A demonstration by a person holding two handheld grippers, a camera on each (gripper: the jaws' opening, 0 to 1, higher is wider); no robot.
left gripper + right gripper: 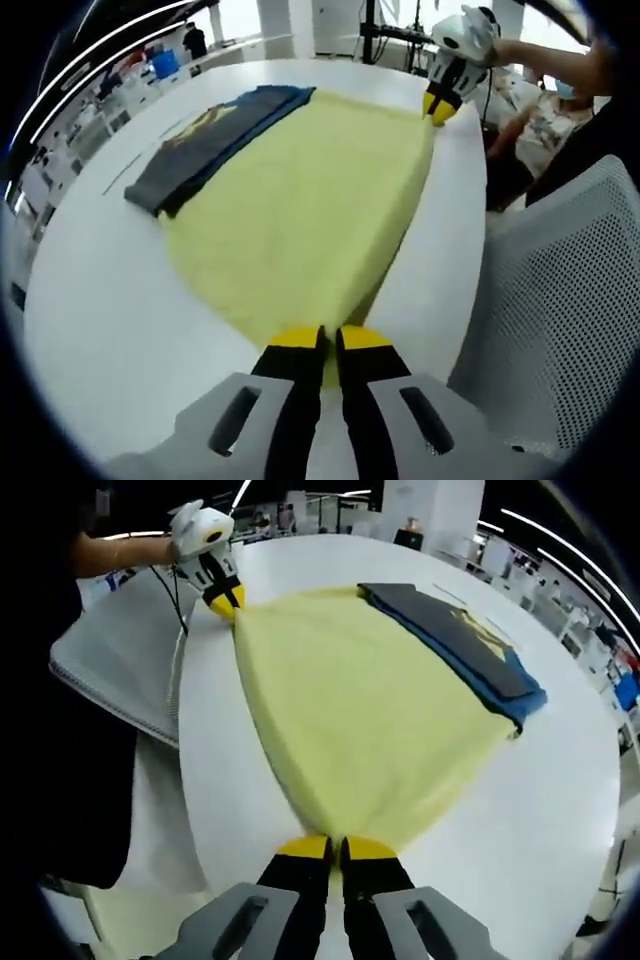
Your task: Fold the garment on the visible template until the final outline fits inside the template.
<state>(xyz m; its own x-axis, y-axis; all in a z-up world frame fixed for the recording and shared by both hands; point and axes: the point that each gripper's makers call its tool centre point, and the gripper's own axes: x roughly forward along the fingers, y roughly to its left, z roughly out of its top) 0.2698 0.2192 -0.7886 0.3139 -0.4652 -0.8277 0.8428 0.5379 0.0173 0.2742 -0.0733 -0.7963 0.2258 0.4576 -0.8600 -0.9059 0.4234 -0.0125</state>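
fingers of the left gripper [330, 342] are pressed together on the near corner of the yellow garment [310, 210]; fingers of the right gripper [337, 847] are likewise clamped on the opposite corner of the same long edge. the garment runs out flat ahead of both fingertip pairs across the white table [110, 300], edge held between the two grips.

judgement: the step in hand looks like lifting this edge to carry it over. to do it well, raise both corners together at even height, keep the edge lightly taut so it does not sag between the fingers, travel parallel, and lay it down square before letting go.

beyond the garment's far side, well away from the fingertips, lies a folded dark blue-grey garment [460, 640] with a yellowish print; its edge overlaps or touches the yellow cloth, cannot tell which. no template outline can be made out.

left gripper view: a white mesh chair back [560, 300] beside the table, and a person's forearm behind the right gripper. right gripper view: the left gripper held by a gloved hand [190, 525], and the dark garment's blue underlayer.
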